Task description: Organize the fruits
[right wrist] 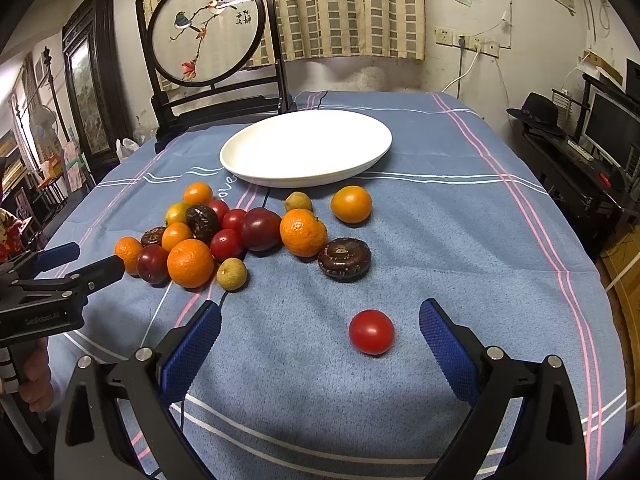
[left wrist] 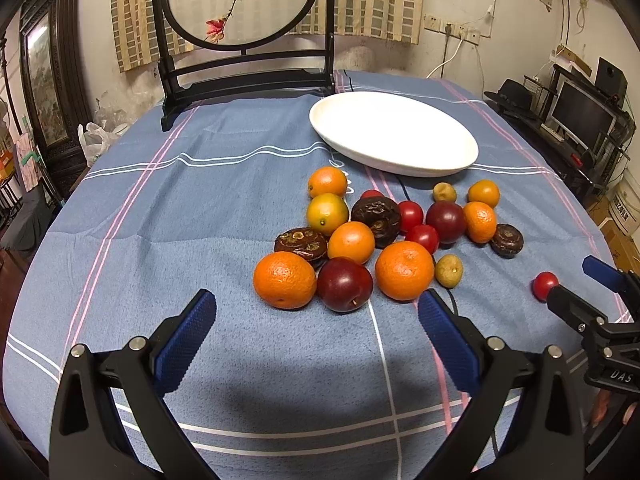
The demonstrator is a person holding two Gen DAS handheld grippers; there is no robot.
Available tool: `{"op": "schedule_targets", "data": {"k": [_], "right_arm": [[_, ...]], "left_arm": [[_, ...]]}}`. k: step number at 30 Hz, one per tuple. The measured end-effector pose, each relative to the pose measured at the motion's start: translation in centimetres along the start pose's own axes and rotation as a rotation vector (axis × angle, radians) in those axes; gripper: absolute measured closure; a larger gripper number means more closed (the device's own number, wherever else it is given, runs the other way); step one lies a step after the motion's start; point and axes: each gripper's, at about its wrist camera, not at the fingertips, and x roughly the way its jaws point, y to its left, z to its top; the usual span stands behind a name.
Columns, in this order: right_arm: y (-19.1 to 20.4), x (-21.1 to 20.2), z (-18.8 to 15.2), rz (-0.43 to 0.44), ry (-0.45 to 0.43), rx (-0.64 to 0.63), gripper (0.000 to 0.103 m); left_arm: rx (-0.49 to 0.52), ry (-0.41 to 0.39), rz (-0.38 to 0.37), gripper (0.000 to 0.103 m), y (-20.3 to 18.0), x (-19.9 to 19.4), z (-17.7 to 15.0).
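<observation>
Between the spread right tongs (right wrist: 320, 320) lies a cherry tomato (right wrist: 371, 331).

Right gripper (right wrist: 320, 320) spread wide low over blue striped tablecloth (right wrist: 460, 240), blue-padded fingers (right wrist: 192, 344) on either side of a lone cherry tomato (right wrist: 371, 332), touching neither. Farther back, a heap of fruit (right wrist: 224, 236): oranges, dark plums, more cherry tomatoes, small tan longans, brown wrinkled ones. One brown wrinkled fruit (right wrist: 344, 258) lying just right of the heap, one small orange (right wrist: 351, 204) apart near the plate. White oval plate (right wrist: 360, 160) bare behind the heap. Left gripper (right wrist: 80, 262) entering from the left edge, parted tips beside the nearest orange (right wrist: 128, 254).
</observation>
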Motion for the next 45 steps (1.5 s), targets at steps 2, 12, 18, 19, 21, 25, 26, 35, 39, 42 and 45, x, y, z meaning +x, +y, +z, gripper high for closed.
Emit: {"op": "schedule_targets", "data": {"k": [2,12,18,19,21,25,26,35,39,42,45], "right_arm": [[0.0,-0.1,0.0,-0.001,0.0,-0.002,0.004],[-0.2,-0.1,-0.2,0.005,0.007,0.004,0.004],[-0.2,-0.1,-0.2,0.008,0.009,0.001,0.004],[-0.2,-0.1,-0.2,0.007,0.01,0.002,0.004],[-0.2,-0.1,-0.3,0.008,0.01,0.0,0.004],[-0.2,-0.1,-0.3,0.007,0.011,-0.01,0.004],[-0.2,-0.1,-0.4,0.004,0.012,-0.013,0.004],[-1.1,0.6,-1.1,-0.001,0.096,-0.101,0.005],[-2.5,2.3,-0.4,0.014,0.157,-0.068,0.027],[-2.3,3.9,0.0,0.013,0.196,-0.084,0.055],[-2.1,5.1,-0.1,-0.004,0.228,-0.101,0.073]], "left_arm": [[-0.002,-0.001,0.0,0.004,0.1,0.0,0.0],[-0.005,0.006,0.004,0.004,0.3,0.0,0.0],[-0.004,0.004,0.003,0.004,0.3,-0.1,0.0],[-0.003,0.004,0.003,0.004,0.3,-0.1,0.0],[-0.004,0.005,0.002,0.004,0.3,-0.1,0.0],[-0.005,0.008,0.004,0.004,0.3,-0.1,-0.1],[-0.004,0.009,0.004,0.004,0.3,-0.1,-0.1],[-0.009,0.032,0.009,0.004,3.4,1.0,-0.9],[-0.004,0.051,0.006,0.004,3.9,1.6,-1.2],[0.001,0.056,-0.004,0.004,4.0,1.9,-1.4],[-0.001,0.06,-0.005,0.004,4.4,2.0,-1.4]]}}
